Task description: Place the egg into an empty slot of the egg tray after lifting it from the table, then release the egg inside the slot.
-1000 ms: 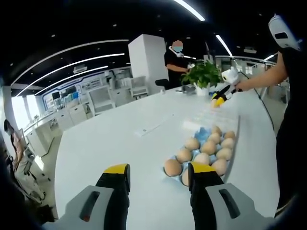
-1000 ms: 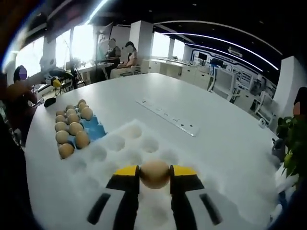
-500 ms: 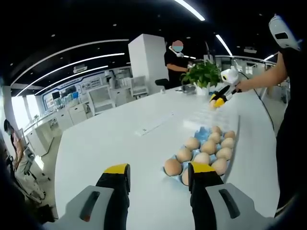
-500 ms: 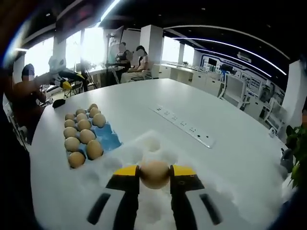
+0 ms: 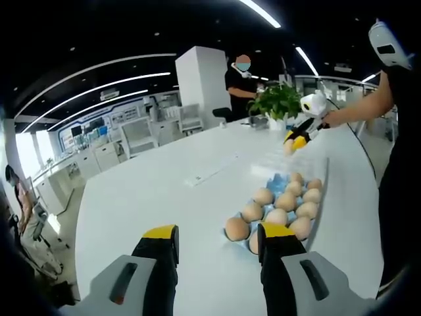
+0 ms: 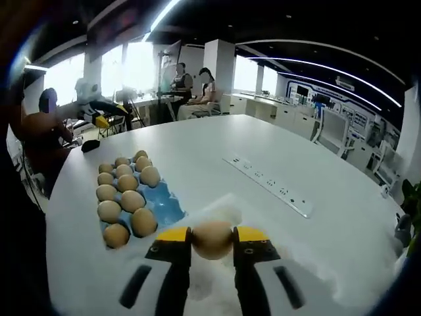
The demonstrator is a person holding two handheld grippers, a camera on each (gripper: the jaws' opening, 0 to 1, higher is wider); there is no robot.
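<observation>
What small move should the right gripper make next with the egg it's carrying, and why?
Probably ease the right gripper down toward an open cup of the white tray before opening. Its jaws are shut on the egg, which hangs above the white tray, so opening now would drop it. The blue tray beside it is mostly full.

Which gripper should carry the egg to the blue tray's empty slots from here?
The right gripper. Its jaws are already shut on the egg, and the blue tray with bare slots lies just ahead to its left. The left gripper is open and holds nothing.
</observation>
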